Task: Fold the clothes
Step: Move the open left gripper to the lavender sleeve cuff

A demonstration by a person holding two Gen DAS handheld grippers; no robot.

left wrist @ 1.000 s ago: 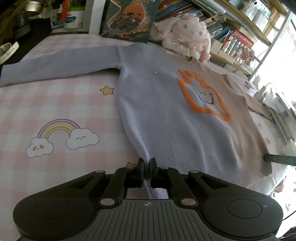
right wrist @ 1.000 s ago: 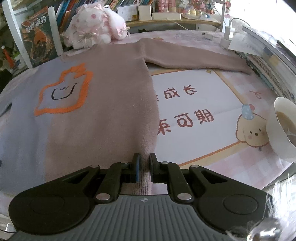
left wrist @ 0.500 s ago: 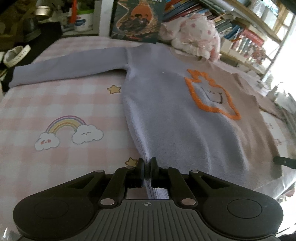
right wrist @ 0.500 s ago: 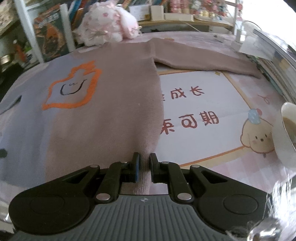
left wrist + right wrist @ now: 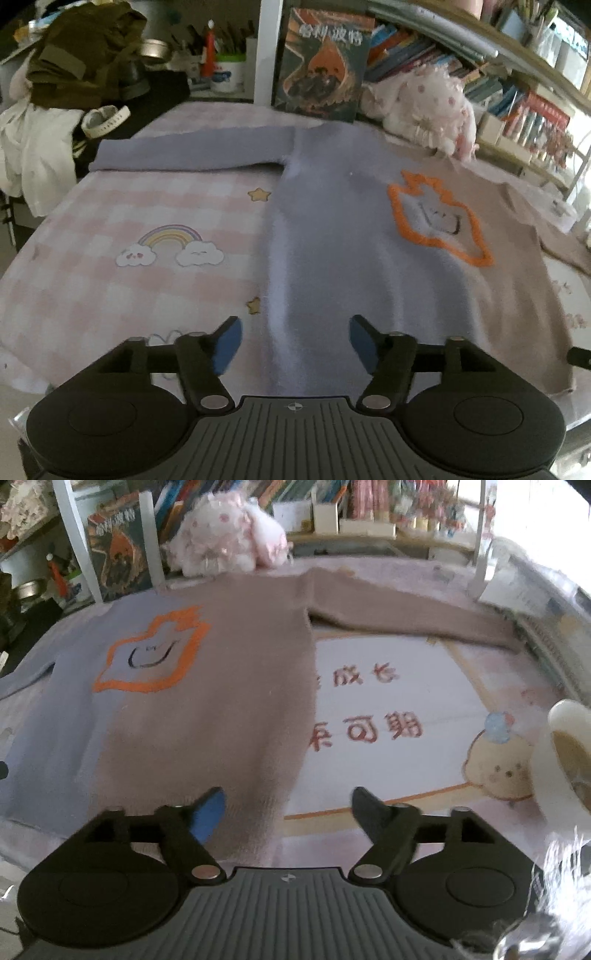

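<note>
A two-tone sweater (image 5: 343,236), lilac on one half and tan on the other with an orange flame patch, lies flat and spread on the table, sleeves out to both sides. It also shows in the right wrist view (image 5: 207,701). My left gripper (image 5: 295,341) is open and empty, its jaws straddling the lilac bottom corner of the hem. My right gripper (image 5: 288,810) is open and empty, its jaws either side of the tan bottom corner.
A pink checked tablecloth (image 5: 129,229) covers the table. A white cup (image 5: 565,757) of drink stands at the right edge. A pink plush toy (image 5: 225,542), a book (image 5: 321,66) and bookshelves line the back. Clothes (image 5: 74,55) pile at far left.
Both grippers were shut on the sweater's bottom hem corners and have opened and let go. The sweater now lies flat on the table.
</note>
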